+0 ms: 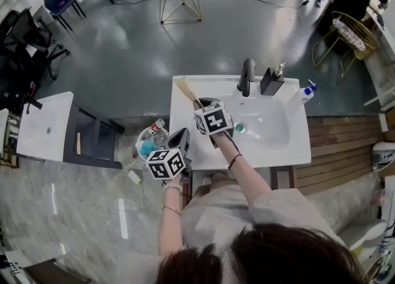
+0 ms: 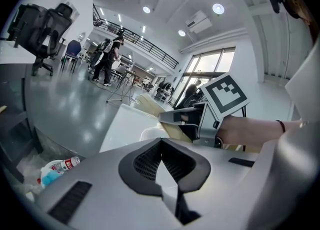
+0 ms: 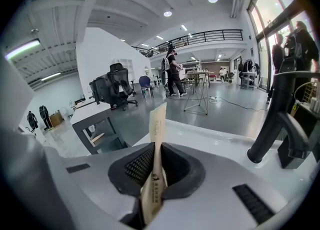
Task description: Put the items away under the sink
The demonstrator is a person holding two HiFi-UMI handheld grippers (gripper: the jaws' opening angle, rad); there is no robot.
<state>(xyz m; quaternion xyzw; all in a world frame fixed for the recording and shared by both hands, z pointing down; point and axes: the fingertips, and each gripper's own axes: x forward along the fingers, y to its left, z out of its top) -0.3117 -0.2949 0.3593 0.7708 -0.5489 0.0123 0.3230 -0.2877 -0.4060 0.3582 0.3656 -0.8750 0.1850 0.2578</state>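
Basin (image 1: 271,122) of the white sink unit lies just right of the right gripper (image 1: 202,104); one small green round thing (image 1: 239,128) sits at the basin's near-left edge, close beside that gripper's marker cube. Cannot tell what it is.

Waste bin (image 1: 142,136) with a clear liner stands on the floor, just left of the left gripper (image 1: 182,133). In it: a plastic bottle with a red label (image 1: 158,129) and something blue (image 1: 147,148). From the left gripper view both show low and to the left, the bottle (image 2: 62,165) lying above the blue thing (image 2: 50,176).

Right gripper (image 3: 157,156): closed tight on a flat tan paper packet (image 3: 158,129), which stands upright past the tips and carries small print near the pads. From above, the packet (image 1: 185,89) slants up and left over the counter surface (image 1: 185,116).

Left gripper (image 2: 161,146): tips drawn together, nothing between them. It hangs at the surface's front left corner, below and left of the right gripper.

Ahead-right of the right gripper:
- black faucet (image 3: 280,119)
- black soap dispenser (image 3: 305,134) just beyond it
- white bottle with a blue cap (image 1: 305,93) further right, at the basin's far corner.

Dark open shelf unit (image 1: 92,137) stands well left of both grippers, beside a white-topped table (image 1: 44,125).
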